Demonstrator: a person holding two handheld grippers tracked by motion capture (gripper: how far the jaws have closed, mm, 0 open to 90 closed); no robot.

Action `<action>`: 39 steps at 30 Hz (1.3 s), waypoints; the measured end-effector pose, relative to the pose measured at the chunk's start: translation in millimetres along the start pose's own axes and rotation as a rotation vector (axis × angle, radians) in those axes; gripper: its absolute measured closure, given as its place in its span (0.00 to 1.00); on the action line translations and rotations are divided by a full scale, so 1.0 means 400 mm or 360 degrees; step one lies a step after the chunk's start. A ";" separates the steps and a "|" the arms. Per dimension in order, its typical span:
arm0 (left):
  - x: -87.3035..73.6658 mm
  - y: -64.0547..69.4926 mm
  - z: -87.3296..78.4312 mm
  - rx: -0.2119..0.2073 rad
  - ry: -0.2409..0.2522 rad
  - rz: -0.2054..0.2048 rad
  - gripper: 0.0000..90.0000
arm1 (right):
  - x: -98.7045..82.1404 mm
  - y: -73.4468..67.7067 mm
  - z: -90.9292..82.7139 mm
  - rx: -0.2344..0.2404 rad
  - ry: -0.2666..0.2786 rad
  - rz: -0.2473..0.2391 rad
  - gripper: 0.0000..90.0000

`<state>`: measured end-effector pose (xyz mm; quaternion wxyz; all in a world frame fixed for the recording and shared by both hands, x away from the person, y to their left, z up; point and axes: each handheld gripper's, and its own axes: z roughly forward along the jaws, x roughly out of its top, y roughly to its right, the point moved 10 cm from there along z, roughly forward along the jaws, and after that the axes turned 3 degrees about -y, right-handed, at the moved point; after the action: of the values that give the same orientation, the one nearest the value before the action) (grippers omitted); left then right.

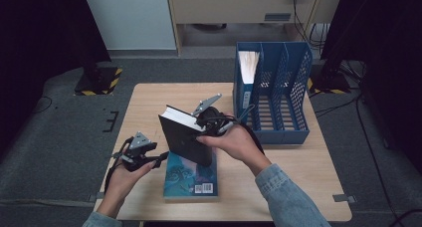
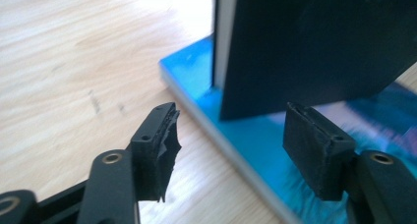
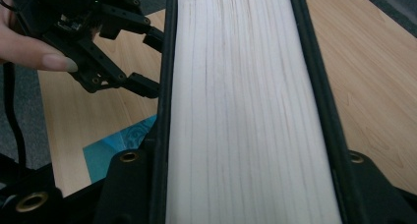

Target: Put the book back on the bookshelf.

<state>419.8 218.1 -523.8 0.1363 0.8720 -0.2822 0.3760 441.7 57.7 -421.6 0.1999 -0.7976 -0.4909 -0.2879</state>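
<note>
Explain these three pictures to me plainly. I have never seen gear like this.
A person sits at a wooden table with a hand-held two-jaw gripper in each hand. The high view looks down from above; each of the other two comes from a camera riding on one gripper.

The right gripper is clamped on a black book, held upright with its lower edge on a blue book that lies flat on the table. Its own view looks along the white page edges.

The left gripper is open and holds nothing, its jaws beside the books.

A blue file rack stands at the far right.
</note>
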 end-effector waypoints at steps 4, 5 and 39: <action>-0.048 -0.033 0.003 0.0020 -0.0021 -0.0064 0.39 | 0.001 0.007 0.000 0.0022 -0.0005 0.0044 0.55; -0.060 -0.040 0.005 0.0026 -0.0038 -0.0067 0.39 | 0.003 0.010 0.000 0.0024 0.0000 0.0060 0.55; -0.161 -0.147 0.027 0.0136 -0.0185 -0.0212 0.37 | 0.029 0.142 -0.033 0.0050 0.0307 0.0647 0.59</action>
<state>425.1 285.7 -580.0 0.1070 0.9142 -0.2148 0.3267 493.5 32.5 -406.0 0.3122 -0.8457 -0.3030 -0.3089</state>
